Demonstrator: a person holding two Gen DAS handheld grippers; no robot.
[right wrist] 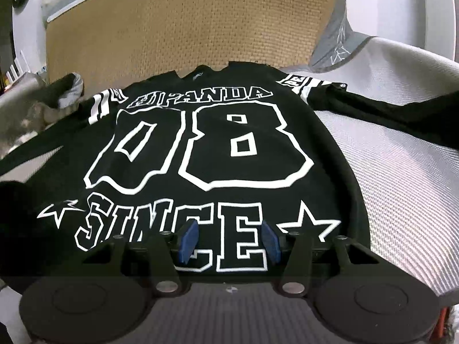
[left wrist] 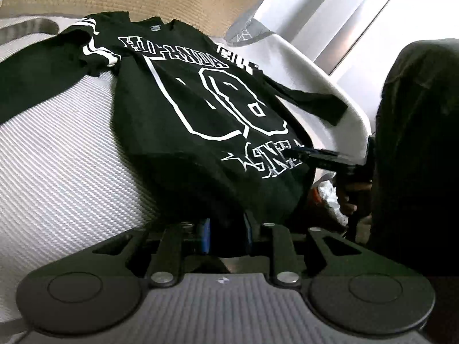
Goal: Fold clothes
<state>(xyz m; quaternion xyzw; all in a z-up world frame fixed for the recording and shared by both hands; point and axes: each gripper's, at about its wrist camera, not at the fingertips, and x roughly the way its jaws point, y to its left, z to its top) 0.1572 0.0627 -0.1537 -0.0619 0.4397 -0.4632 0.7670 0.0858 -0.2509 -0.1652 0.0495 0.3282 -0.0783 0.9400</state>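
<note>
Grippers sit at the hem of the flat black jersey (right wrist: 206, 154): right gripper (right wrist: 229, 242) gapes wide, left gripper (left wrist: 226, 229) maybe pinches cloth, I cannot tell; fold comes next.

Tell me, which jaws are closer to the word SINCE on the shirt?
Right. The right gripper sits directly over SINCE; the left gripper is at the shirt's hem, beside it.

A white ribbed bed cover (right wrist: 401, 200) carries a black jersey (right wrist: 200, 149) spread flat, sleeves out to both sides.
</note>
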